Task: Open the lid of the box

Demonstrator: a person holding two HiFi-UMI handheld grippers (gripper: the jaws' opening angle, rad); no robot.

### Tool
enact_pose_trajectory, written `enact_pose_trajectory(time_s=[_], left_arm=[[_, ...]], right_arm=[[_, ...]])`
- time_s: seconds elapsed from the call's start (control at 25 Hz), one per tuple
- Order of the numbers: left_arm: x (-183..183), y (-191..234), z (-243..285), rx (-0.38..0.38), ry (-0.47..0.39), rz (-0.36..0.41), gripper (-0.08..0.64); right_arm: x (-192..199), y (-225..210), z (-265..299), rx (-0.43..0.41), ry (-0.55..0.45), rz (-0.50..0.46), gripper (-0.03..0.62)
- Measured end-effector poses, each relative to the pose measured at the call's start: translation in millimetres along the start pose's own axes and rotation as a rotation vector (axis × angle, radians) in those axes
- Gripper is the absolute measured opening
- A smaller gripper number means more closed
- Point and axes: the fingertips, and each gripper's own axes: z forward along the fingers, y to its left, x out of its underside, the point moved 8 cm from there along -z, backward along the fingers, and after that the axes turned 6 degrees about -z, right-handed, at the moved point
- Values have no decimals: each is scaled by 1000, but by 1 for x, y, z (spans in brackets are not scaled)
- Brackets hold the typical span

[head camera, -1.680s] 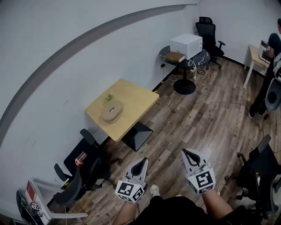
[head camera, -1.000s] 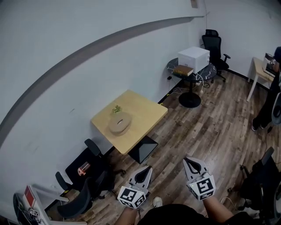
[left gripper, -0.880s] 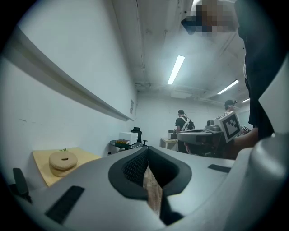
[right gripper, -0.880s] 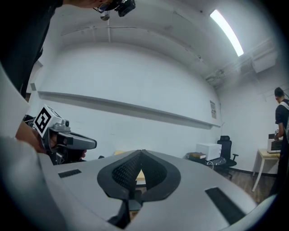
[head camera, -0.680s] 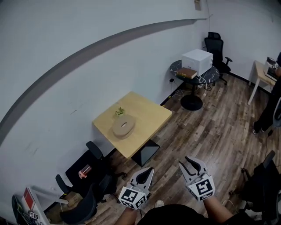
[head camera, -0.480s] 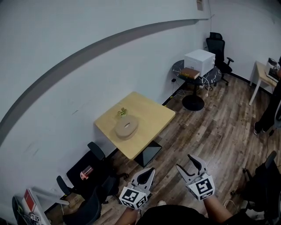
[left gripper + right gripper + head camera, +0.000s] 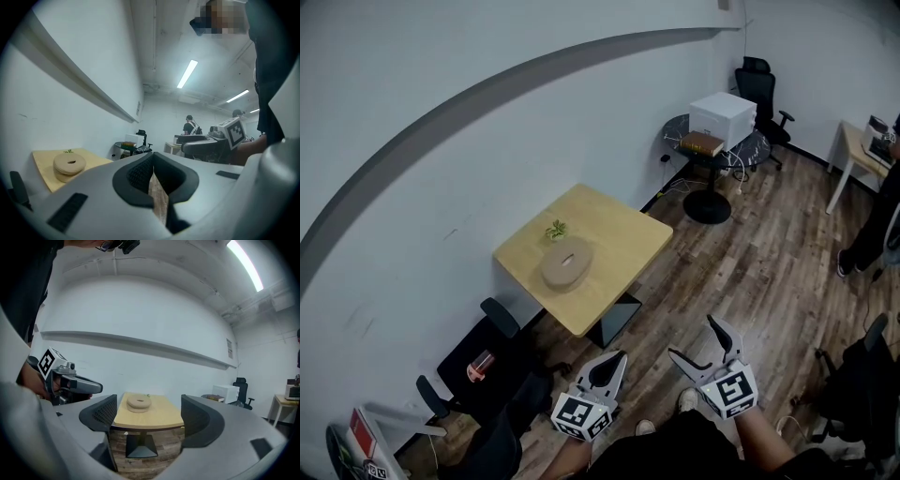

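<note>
The box (image 7: 566, 263) is a round, tan wooden one with a flat lid that has a hole in its middle. It sits with its lid on, beside a small green sprig, on a square yellow table (image 7: 623, 234) by the wall. Both grippers hang low over the wooden floor, well short of the table. My left gripper (image 7: 615, 360) has its pads together with nothing in them, and its own view shows the box (image 7: 69, 164) far to the left. My right gripper (image 7: 697, 341) is opening its jaws, nothing between them; the box (image 7: 139, 402) shows through the gap (image 7: 147, 416).
A round dark table (image 7: 741, 150) carrying a white cube (image 7: 722, 114) and a book stands farther along the wall, with a black office chair (image 7: 761, 82) behind it. Dark chairs (image 7: 502, 328) crowd the lower left. A person (image 7: 874, 216) stands at the right beside a pale desk (image 7: 855, 150).
The right gripper's jaws have spread from together to wide apart. The left gripper has stayed shut. The head view has shifted slightly, and both grippers remain low in front of the body.
</note>
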Motion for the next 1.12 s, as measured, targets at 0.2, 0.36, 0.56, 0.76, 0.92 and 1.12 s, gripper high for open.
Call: enact_pose_trajectory(time_s=[0.2,0.36,0.56,0.76,0.92,1.12], left_arm=[[0,13,23,-20,4,0,20],[-1,34,46,-62,3,-2,20],[0,56,84,-108,17,-23,20],[-5,74,121,-173,16,-29,20],[-9,82,150,-215,11,-23,20],[-6,93,178,-267,9,-42,20]], right_arm=[[11,-23,20,-23,16,15,430],[17,-50,56,-48,10,31,430],[21,-85,100,-98,-4,29,430],[18,-119,141,-170,-32,32,439],[19,-145,167,-244,-25,-8,439],[22,-165,199,-329,-27,-27,440]])
